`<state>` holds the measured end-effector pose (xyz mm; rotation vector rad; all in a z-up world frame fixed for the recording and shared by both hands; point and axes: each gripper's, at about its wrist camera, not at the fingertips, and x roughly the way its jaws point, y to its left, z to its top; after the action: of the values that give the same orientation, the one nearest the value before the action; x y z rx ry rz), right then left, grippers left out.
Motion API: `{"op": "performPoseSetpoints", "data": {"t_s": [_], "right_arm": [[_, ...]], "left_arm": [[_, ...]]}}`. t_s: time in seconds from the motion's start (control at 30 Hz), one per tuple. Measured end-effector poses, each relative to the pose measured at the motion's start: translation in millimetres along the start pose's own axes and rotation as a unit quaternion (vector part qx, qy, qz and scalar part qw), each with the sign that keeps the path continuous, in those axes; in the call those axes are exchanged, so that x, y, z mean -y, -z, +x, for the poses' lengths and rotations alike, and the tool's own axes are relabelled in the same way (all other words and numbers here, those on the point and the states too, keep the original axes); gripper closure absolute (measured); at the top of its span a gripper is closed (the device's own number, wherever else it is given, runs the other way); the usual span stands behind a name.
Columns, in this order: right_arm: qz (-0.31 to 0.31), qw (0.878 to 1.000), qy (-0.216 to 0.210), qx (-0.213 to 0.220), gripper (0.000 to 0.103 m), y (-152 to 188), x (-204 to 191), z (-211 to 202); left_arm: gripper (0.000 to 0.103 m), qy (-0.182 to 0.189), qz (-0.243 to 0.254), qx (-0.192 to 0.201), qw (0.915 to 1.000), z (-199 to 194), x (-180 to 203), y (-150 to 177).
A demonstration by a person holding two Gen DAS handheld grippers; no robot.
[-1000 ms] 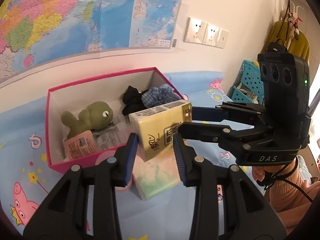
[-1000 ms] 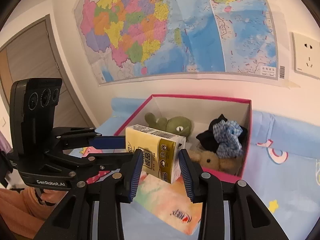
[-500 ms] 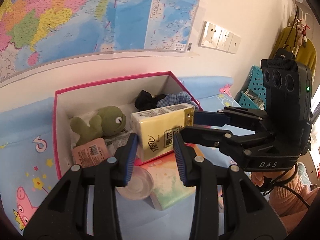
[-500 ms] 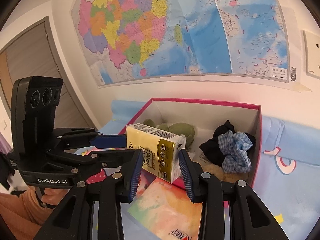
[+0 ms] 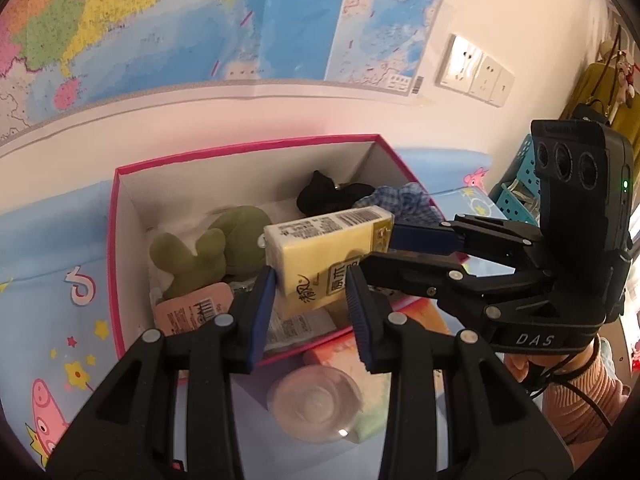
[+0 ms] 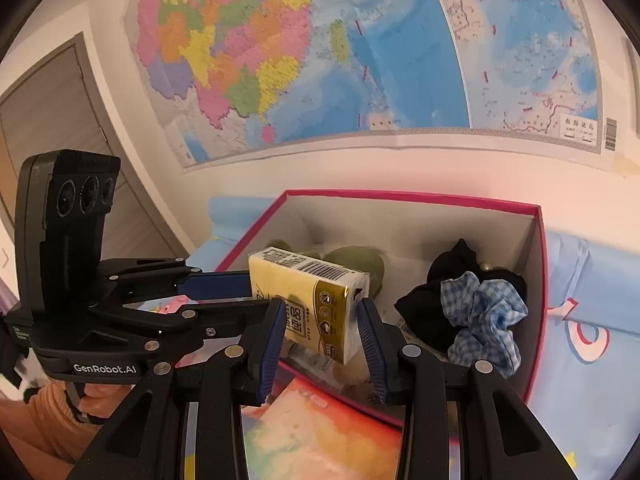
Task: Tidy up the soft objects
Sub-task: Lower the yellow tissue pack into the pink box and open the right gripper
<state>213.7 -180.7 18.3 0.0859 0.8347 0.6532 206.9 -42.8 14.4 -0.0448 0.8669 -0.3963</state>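
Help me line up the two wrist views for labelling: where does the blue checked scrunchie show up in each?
Left wrist: the blue checked scrunchie sits right of centre, at the pink box's far right corner, partly behind the yellow tissue pack.
Right wrist: scrunchie at lower right, inside the box's right wall.
Shared landmark: the black cloth beside it.

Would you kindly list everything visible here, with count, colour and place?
tissue pack: one, yellow, held over the box by both claws
box: one, pink rim, on the blue mat
plush toy: one, green, box's left part
black cloth: one, box's right part
checked scrunchie: one, blue-white, beside the black cloth
pink packet: one, box's near left corner
clear cup: one, before the box
map: one, multicoloured, wall
left claw: black, blue pads
right claw: black, blue pads
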Motion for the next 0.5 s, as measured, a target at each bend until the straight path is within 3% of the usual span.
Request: {"op": "performPoseSetpoints", "data": {"t_s": [0.27,0.5], "right_arm": [[0.012,1.0,0.009,-0.019,0.065,1.1,9.3,18.1],[0.023,0.999,0.015,-0.021,0.064,9.2,15.0,14.2]], "left_arm": [[0.065,-0.002,-0.014,-0.017,0.9998,13.1,-8.4,-0.5],[0.065,-0.019,-0.014,0.004,0.9997,0.3,-9.1,3.9]]}}
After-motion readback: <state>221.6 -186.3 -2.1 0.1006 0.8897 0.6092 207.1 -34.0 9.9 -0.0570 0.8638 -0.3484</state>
